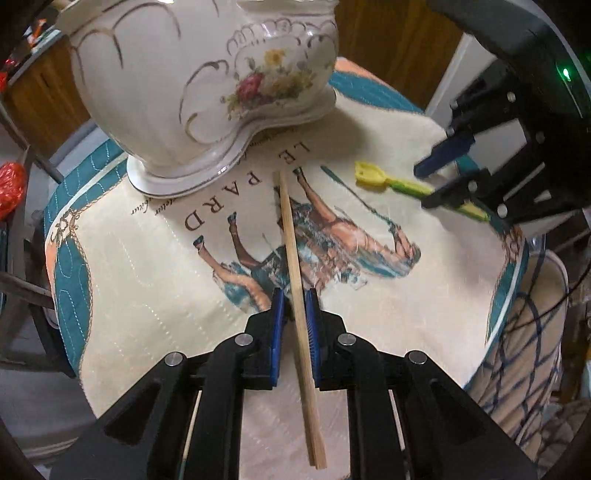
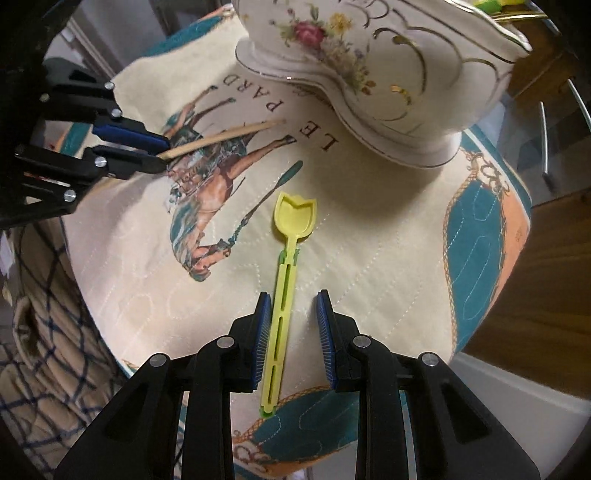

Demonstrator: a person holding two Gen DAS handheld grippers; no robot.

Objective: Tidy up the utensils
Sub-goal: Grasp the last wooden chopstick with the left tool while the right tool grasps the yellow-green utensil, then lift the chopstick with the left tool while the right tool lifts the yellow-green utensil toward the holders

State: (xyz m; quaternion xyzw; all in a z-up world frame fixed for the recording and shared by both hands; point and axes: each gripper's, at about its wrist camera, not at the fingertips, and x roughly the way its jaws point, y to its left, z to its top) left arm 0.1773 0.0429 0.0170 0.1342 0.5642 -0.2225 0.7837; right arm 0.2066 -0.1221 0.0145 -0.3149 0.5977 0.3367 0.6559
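Note:
A wooden chopstick (image 1: 291,236) runs between the blue pads of my left gripper (image 1: 294,295), which is shut on it; its tip points toward the floral china tureen (image 1: 184,92). In the right wrist view that gripper (image 2: 160,151) grips the chopstick (image 2: 229,134) at the left. A yellow-green plastic spoon (image 2: 295,218) lies on the printed cloth (image 2: 369,240) with its bowl toward the tureen (image 2: 388,74). My right gripper (image 2: 293,295) straddles the handle, which rests against the left pad with a gap to the right pad. The left wrist view shows the right gripper (image 1: 421,187) over the spoon (image 1: 369,175).
The cloth (image 1: 147,295) covers a small round table, and the tureen takes up its far side. A checked cushion (image 2: 37,332) sits below the table edge. A red bag (image 1: 11,184) hangs at the far left, with wooden cabinets (image 1: 388,29) behind.

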